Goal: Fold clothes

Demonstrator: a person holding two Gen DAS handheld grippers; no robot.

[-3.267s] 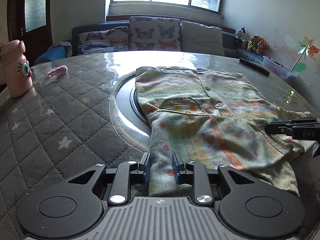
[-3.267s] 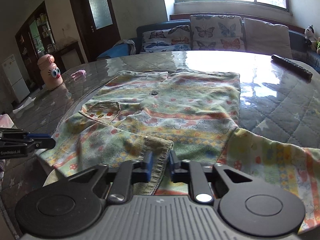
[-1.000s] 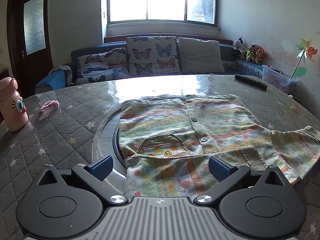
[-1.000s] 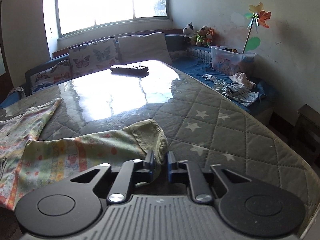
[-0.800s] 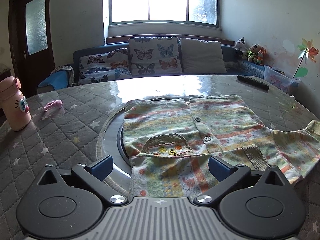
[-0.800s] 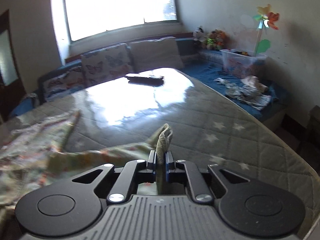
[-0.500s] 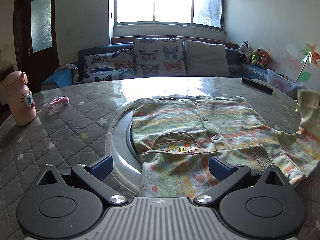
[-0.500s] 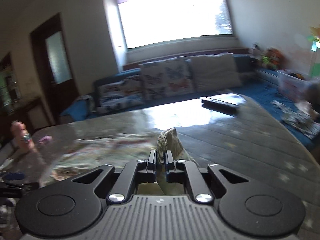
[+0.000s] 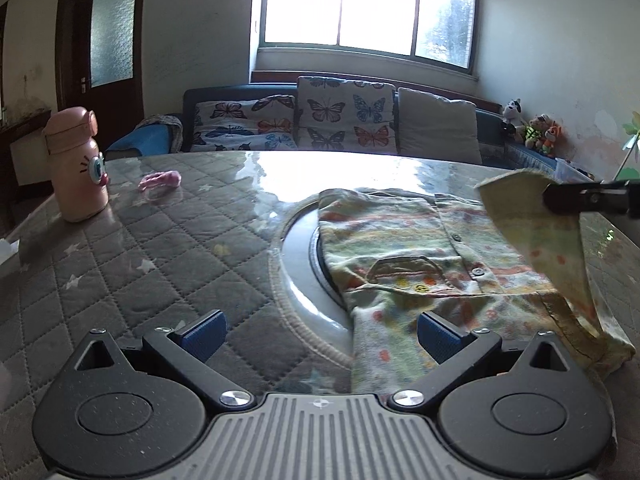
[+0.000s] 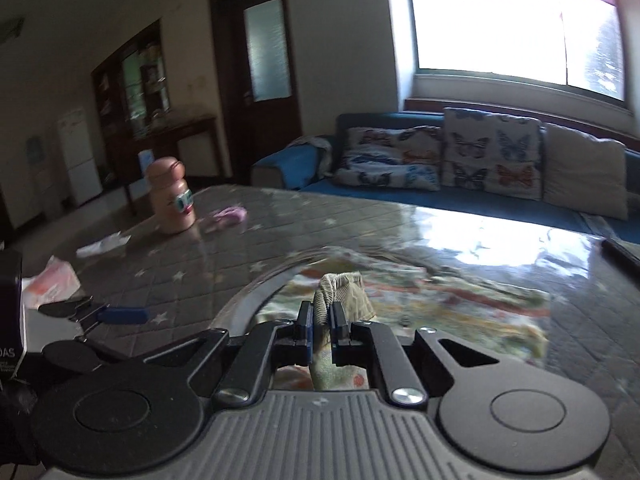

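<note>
On the quilted table (image 9: 168, 248), the patterned shirt (image 9: 404, 240) lies flat toward 3 o'clock in the left wrist view, buttons up. The left gripper (image 9: 320, 330) hovers above the table's near edge, jaws spread wide and empty. The right gripper (image 10: 321, 322) is clamped on the shirt's sleeve cuff (image 10: 340, 286), which is lifted clear of the table. A pink bottle (image 9: 76, 164) stands at 10 o'clock, well apart from the shirt.

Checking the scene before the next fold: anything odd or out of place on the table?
Nothing damaged or spilled. Stray clutter sits left of the shirt: a pink bottle, a pink scrap and crumpled paper. The right gripper holds the sleeve cuff aloft, mid-fold.
</note>
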